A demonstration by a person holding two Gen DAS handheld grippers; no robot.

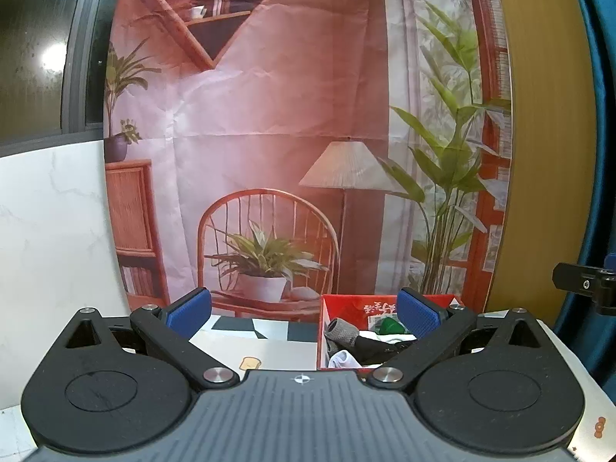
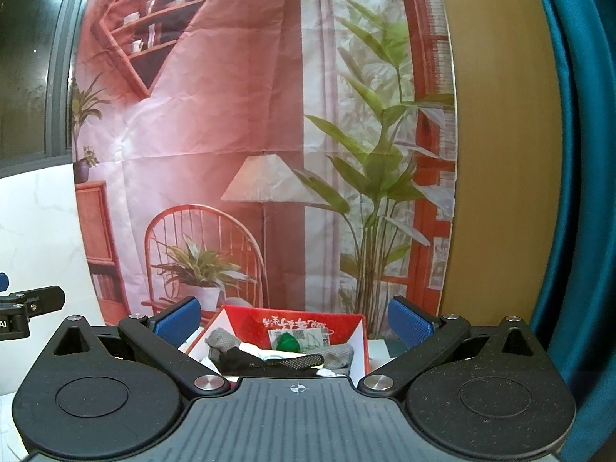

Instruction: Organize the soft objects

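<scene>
Right, both grippers are hovering above the tabletop [image 1: 269, 350] with nothing held. The left gripper [image 1: 304, 313] is showing its jaws spread wide apart and empty; the right gripper [image 2: 294, 321] is the same, jaws apart, nothing between the blue pads [image 2: 177, 321].

The red box [image 2: 358, 340] is sitting just ahead of the right jaws, roughly centred between them. From the left wrist view the red box [image 1: 325, 331] is lying ahead and toward the right-hand jaw, partly hidden behind that pad.

Soft things are already piling inside the box. Count, as far as visible:
- one grey knit piece [image 2: 223, 340], possibly a sock, toward the left jaw side
- a second grey knit piece [image 2: 338, 354] toward the right jaw side; may be the same item, cannot tell
- one black fabric item [image 2: 269, 362] nearest the jaws
- one white sock-like item [image 1: 344, 360]
- one green item [image 2: 287, 342] at the back wall of the box
- one box, two grippers

Step judgement: the task is looking mostly done or between picks, since no loose soft item is showing on the tabletop in either view. Much of the tabletop is hidden under the gripper bodies, though.

Next move is probably calling for tilting down to search for leftovers, or reaching in to tidy the pile, closing gently on limp cloth.
</scene>
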